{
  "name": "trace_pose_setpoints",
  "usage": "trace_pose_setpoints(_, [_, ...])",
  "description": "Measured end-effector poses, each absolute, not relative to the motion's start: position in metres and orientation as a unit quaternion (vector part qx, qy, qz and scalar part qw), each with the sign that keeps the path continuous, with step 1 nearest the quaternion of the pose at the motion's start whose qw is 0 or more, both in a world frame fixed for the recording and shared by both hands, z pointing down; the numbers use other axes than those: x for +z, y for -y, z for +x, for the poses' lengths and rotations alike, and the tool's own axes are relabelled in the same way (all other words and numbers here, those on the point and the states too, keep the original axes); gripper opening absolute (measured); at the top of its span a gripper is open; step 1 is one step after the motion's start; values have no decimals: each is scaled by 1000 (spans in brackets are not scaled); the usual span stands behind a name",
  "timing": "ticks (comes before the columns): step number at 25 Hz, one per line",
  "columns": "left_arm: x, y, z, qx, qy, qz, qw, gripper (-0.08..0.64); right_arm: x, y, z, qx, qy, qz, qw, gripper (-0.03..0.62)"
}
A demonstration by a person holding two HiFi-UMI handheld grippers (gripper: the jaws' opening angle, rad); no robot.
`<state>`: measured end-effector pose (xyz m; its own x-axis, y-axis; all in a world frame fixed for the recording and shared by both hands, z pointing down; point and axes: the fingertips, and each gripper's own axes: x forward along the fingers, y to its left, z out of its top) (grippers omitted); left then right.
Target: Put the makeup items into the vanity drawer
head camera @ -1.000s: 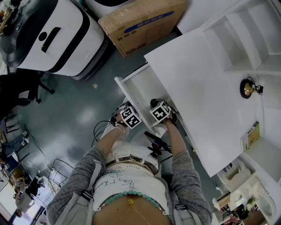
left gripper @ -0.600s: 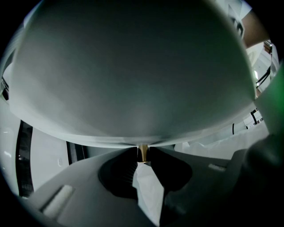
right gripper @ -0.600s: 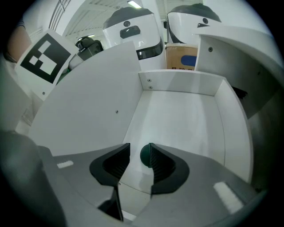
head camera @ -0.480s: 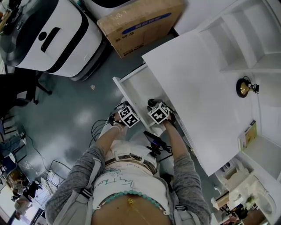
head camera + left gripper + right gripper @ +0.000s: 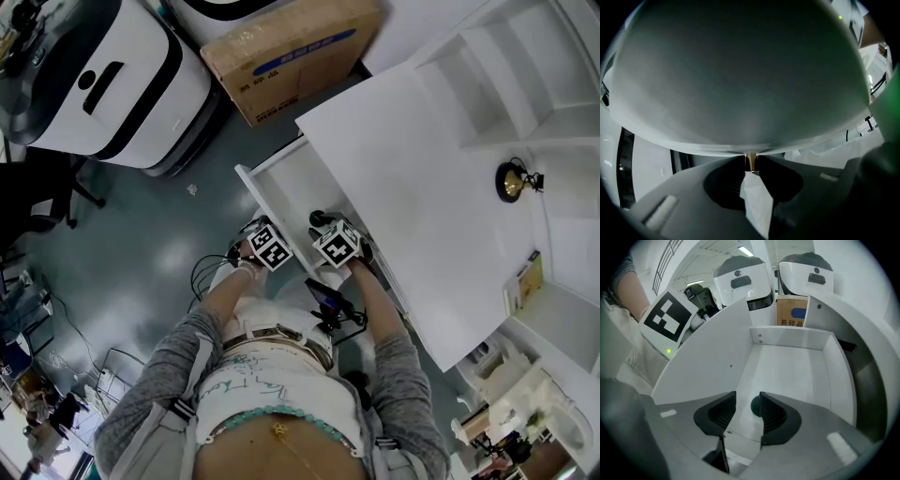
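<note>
The white vanity drawer [image 5: 291,192] stands pulled out. My left gripper [image 5: 258,234] is at its front edge. In the left gripper view it [image 5: 750,159] is shut on the small brass drawer knob [image 5: 750,161] under the white drawer front [image 5: 740,84]. My right gripper [image 5: 326,228] hangs over the drawer's near end. In the right gripper view its jaws [image 5: 747,397] have just been opening and stand apart. A dark green round makeup item [image 5: 755,407] lies loose on the drawer floor [image 5: 797,366] below them, with neither jaw touching it.
The white vanity top [image 5: 412,178] runs to the right, with a small gold object [image 5: 511,180] on it. A cardboard box [image 5: 291,52] and a white-and-black machine [image 5: 103,84] stand on the grey floor beyond the drawer. Cables [image 5: 211,272] lie by the person's feet.
The whole head view has slid slightly. The right gripper sits a touch higher over the drawer. The left gripper stays at the drawer front.
</note>
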<state>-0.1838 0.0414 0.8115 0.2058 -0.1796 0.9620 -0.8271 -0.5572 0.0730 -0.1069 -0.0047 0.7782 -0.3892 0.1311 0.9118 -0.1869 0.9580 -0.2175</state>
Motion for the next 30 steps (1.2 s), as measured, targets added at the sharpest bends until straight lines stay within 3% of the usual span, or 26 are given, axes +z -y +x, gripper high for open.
trace_pose_setpoints(17, [811, -43, -186, 523, 351, 712, 311, 95, 715, 9, -108, 131, 863, 55, 486, 133])
trace_pose_setpoints(30, [810, -42, -185, 523, 351, 712, 311, 95, 696, 6, -103, 128, 867, 73, 475, 100])
